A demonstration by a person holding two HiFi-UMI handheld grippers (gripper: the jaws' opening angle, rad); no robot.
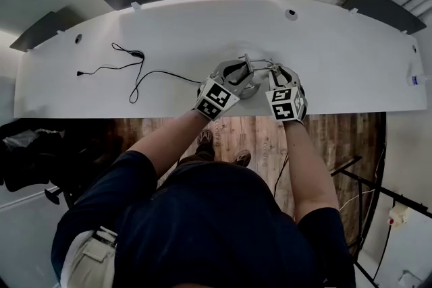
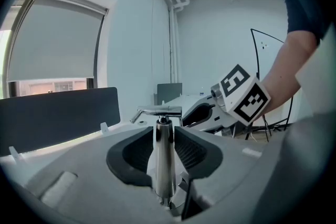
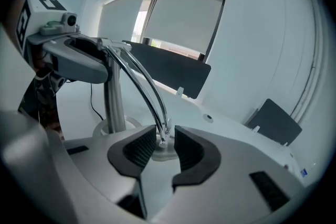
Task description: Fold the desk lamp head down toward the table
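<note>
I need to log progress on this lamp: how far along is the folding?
Done, by the look of it: the lamp head lies low at the table, at the end of its curved arm. In hand: the left gripper is clamped on the upright pole; the right gripper has its jaws open either side of the arm's tip, not pressing it. Left: release the pole and draw both grippers away.

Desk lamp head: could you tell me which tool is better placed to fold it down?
Probably the right tool: its open jaws straddle the lower end of the curved arm, while the left tool clamps the upright post.
</note>
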